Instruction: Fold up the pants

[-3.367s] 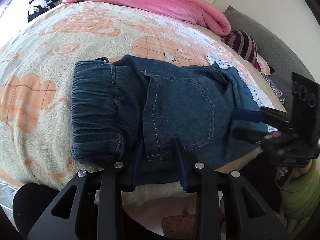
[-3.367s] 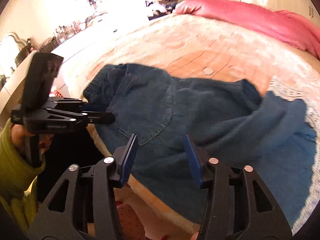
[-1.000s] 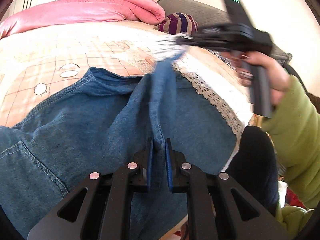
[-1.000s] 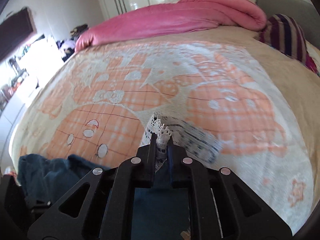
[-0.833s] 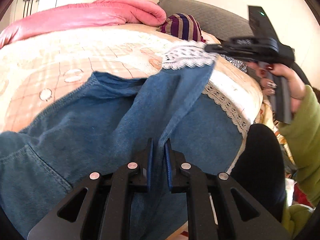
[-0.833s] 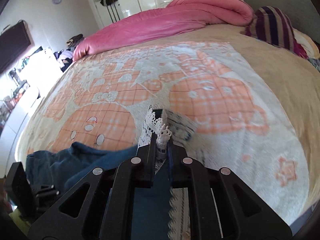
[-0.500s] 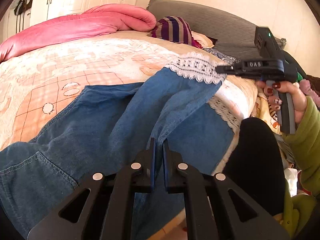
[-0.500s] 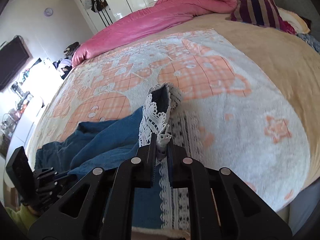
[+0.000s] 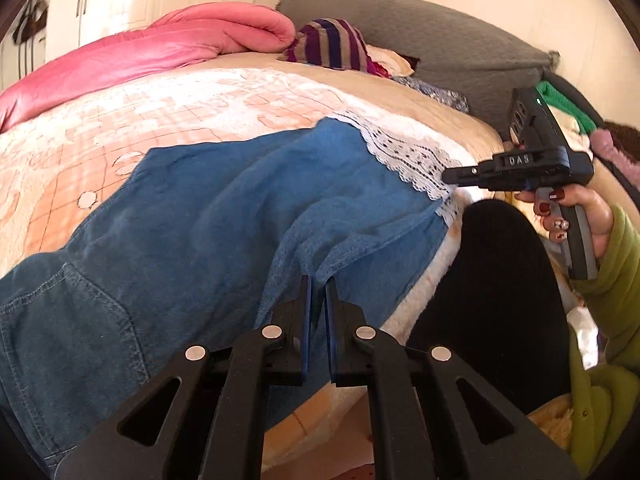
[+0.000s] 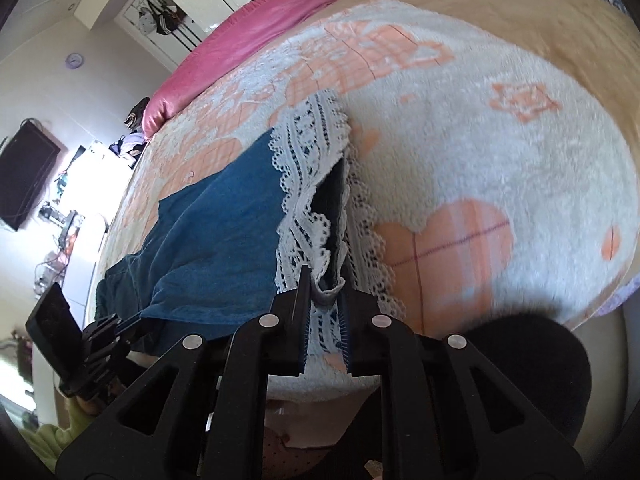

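Blue denim pants with white lace hems lie across the near edge of the bed, back pocket at lower left. My left gripper is shut on a fold of the top leg's near edge. My right gripper holds the lace hem between slightly parted fingers, at the leg's end. In the left wrist view the right gripper sits at the lace hem. In the right wrist view the pants stretch left to the left gripper.
The bed carries a cream and orange plush blanket. A pink duvet, a striped pillow and a grey headboard lie behind. My dark-clad knee is next to the bed edge. A TV hangs on the wall.
Both grippers have carried the top leg toward me and lowered it, so it now lies spread over the lower leg. The right gripper has dropped to the bed edge.
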`<state>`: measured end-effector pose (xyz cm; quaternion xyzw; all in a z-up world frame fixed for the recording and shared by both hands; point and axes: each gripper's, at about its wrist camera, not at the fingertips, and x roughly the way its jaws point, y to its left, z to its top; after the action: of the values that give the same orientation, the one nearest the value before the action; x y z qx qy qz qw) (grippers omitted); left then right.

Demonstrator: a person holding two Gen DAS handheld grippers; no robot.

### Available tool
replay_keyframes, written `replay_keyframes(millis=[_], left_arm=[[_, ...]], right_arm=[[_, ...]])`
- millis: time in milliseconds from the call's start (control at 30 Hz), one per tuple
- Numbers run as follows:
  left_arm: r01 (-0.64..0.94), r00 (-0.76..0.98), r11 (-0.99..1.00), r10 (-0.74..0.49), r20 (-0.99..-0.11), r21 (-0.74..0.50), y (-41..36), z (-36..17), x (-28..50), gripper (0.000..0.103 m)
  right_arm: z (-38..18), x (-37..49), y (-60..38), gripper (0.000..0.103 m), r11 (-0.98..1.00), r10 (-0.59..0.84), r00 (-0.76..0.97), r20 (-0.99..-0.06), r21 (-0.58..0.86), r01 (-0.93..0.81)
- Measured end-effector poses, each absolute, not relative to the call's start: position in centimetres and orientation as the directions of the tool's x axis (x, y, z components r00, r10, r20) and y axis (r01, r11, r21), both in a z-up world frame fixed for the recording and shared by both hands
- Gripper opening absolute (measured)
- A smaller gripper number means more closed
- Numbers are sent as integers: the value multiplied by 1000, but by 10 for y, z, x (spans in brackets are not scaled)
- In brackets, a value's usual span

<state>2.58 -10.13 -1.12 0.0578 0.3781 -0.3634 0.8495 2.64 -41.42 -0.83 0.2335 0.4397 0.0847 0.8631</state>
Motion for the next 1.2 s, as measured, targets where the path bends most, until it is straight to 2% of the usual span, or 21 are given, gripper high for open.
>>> replay_keyframes(millis=[267,433,533,600,700,800,833,867,1033,1067,1100,1133,1200], left_arm=[[683,436,716,-559,-706,-145,-105,-13,13,5],[701,411,701,-547,-729,-131,-112,-19,8,5],[699,405,703,-542,-736,-133,-112,-22,9,5],[698,406,702,-549,-731,-139,-110,-21,10,5],[695,405,704,-550,-731,-144,-111,-22,12,5],[689,406,709,-548,-732,-148,-112,-23,13,5],[689,407,709,-551,-729,-151,-111,-22,11,5],[688,408,710,-552,-727,-152,-111,-21,11,5],[687,408,710,-553,-726,-154,-109,-20,10,5],[688,408,709,-552,-727,-153,-110,-20,10,5],[689,407,709,-553,-728,-153,-111,-20,10,5],[690,404,707,-554,-728,-155,-111,-20,10,5],[691,399,705,-556,-729,-159,-110,-21,9,5]], right_arm=[[-4,15,-418,6,914,298,594,-747,402,47],[-20,18,-413,8,951,221,550,-805,304,63],[-3,9,-408,29,981,94,615,-783,177,74],[19,-3,-394,29,999,14,694,-720,44,26],[31,-10,-362,29,991,94,723,-685,-5,-133],[23,-14,-307,29,926,217,674,-706,-71,-372],[20,-14,-297,32,907,241,657,-714,-75,-415],[13,-13,-282,39,879,259,631,-731,-91,-467],[-13,-5,-234,41,787,233,577,-783,-197,-585],[-20,-2,-230,37,774,217,569,-793,-215,-596],[-24,1,-228,25,767,209,558,-803,-219,-603],[-29,5,-228,0,763,200,524,-828,-204,-613],[-28,4,-231,0,759,208,496,-843,-181,-625]])
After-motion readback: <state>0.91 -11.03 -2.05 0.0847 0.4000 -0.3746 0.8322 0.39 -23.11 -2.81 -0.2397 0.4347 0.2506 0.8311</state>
